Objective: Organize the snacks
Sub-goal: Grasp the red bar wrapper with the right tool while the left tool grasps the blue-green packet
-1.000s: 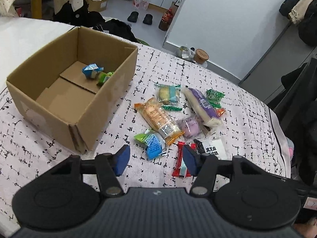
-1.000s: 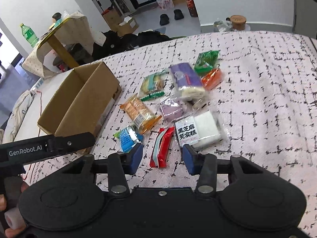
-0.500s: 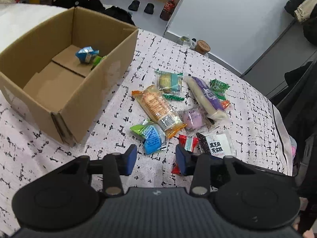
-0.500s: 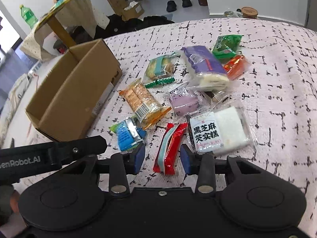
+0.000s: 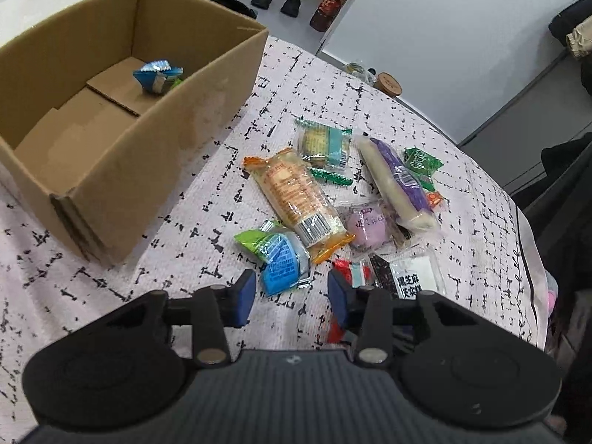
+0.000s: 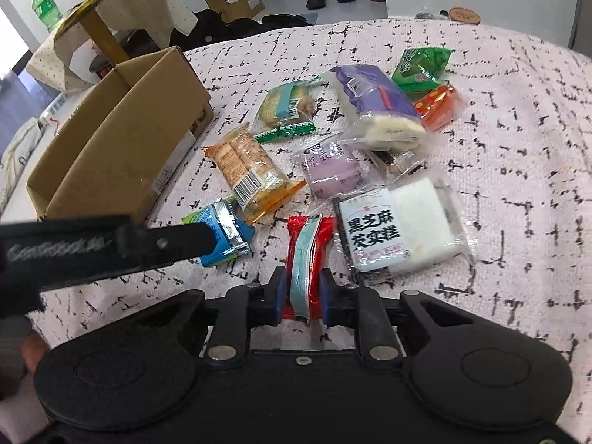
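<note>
snacks [image 6: 244, 179]: ten on tablecloth [image 6: 518, 140], two in box [image 5: 111, 155]

Red snack packet [image 6: 309, 255] lies flat beside the blue-green packet [image 5: 277, 259], near the cardboard box [image 5: 122, 170].

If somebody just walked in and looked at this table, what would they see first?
Probably the bright pile of snack packets spread over the speckled tablecloth, with the long purple packet toward the far side. Next, the big cardboard box to the left of the pile, with a blue packet already inside. Right up close, the right gripper is closing its jaws on the red packet.
</note>
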`<state>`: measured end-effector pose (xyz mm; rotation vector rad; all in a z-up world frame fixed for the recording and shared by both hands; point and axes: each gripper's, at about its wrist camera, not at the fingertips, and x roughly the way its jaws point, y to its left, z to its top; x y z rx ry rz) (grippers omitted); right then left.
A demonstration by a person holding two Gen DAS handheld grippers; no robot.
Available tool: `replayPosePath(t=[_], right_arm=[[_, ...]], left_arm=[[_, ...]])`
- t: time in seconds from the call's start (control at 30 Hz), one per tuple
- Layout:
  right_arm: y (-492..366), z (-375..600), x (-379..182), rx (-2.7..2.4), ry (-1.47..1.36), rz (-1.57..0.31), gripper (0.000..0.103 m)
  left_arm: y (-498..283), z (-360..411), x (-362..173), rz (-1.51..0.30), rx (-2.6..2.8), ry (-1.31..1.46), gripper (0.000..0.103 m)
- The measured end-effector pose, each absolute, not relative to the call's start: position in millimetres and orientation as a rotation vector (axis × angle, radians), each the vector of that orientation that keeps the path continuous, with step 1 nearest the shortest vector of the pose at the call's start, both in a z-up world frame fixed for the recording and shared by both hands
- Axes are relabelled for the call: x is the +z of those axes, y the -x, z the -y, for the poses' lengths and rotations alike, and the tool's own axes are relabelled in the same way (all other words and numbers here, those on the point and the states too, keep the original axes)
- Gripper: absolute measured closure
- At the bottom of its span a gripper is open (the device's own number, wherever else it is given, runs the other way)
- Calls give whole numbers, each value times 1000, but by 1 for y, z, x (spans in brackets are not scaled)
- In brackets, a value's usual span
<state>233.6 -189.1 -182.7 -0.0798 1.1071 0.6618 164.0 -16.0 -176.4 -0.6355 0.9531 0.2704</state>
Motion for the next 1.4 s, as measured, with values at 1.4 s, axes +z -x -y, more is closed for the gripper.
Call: replayPosePath(t=[1.4], right_arm=[[-224, 172, -173, 698, 89, -1032, 84]], left_arm=[[-157, -2, -159, -889, 259, 604, 71]])
